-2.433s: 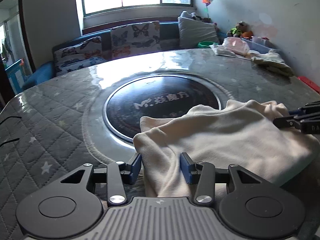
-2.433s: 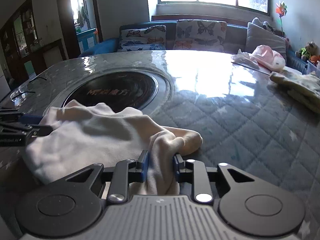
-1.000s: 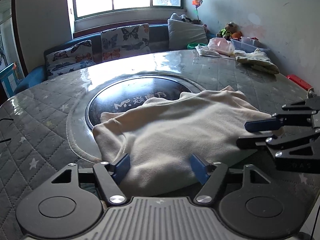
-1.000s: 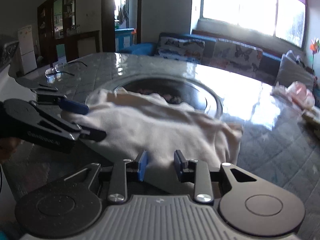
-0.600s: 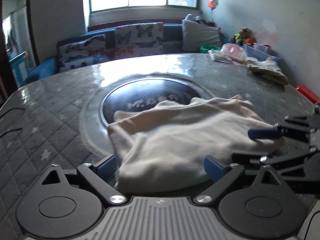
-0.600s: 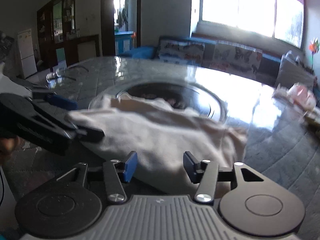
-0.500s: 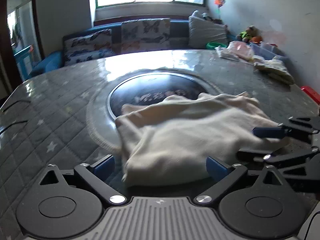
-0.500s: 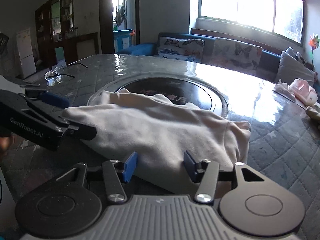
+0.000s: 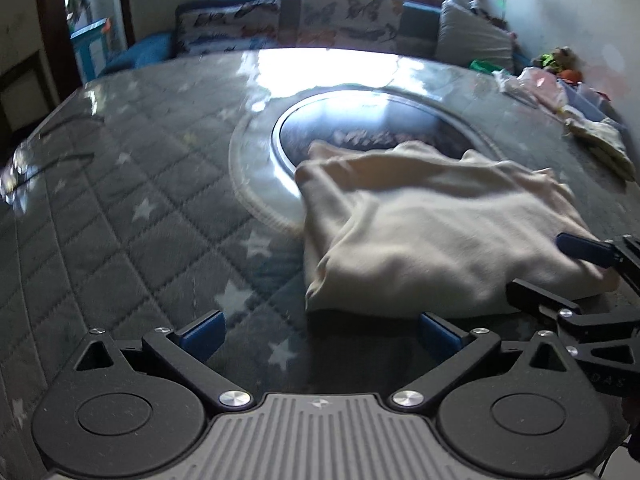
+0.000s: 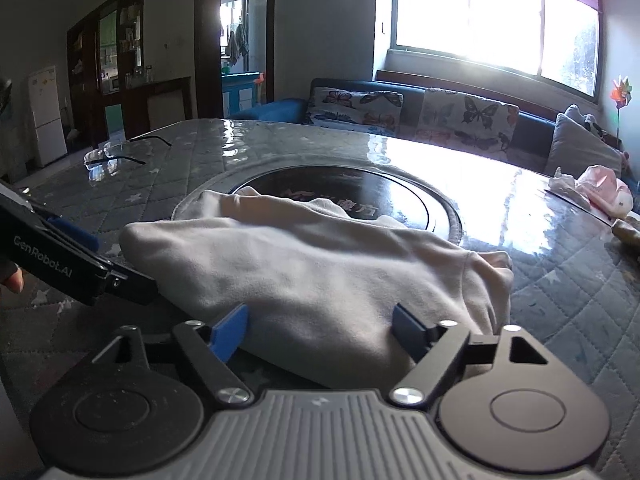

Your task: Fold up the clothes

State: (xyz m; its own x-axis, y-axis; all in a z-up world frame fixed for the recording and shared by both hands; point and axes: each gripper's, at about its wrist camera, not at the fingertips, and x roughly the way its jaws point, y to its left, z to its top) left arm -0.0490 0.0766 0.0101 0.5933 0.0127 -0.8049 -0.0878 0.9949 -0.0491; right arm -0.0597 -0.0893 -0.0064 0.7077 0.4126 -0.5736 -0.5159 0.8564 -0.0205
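The cream garment (image 9: 440, 236) lies folded into a soft, thick bundle on the tabletop (image 9: 140, 184). Its far edge covers part of the dark round plate (image 10: 360, 188) set in the middle of the tabletop, and its near edge is close to both grippers. In the right wrist view the garment (image 10: 320, 272) has a bunched corner at its right side, turned down toward the quilted cover.

The left gripper (image 9: 320, 330) is just in front of the garment's near left corner. Its blue-tipped fingers (image 9: 202, 334) stand wide apart and have just been opening; only the starred cover shows between them, and no cloth is held. The right gripper (image 10: 320, 326) is at the near edge of the garment. Its fingers (image 10: 230, 330) are also apart and have just been opening; the cloth edge lies in the gap, but the pads do not press on it. Each gripper shows in the other's view: the right one at the garment's right side (image 9: 576, 276), the left one at the garment's left end (image 10: 100, 264).

Further out, a pair of glasses (image 10: 116, 156) lies on the far left of the tabletop, and some pink and pale clothes (image 10: 600, 192) lie at the far right edge. Behind the tabletop is a blue sofa with butterfly cushions (image 10: 468, 124) under a bright window (image 10: 492, 12).
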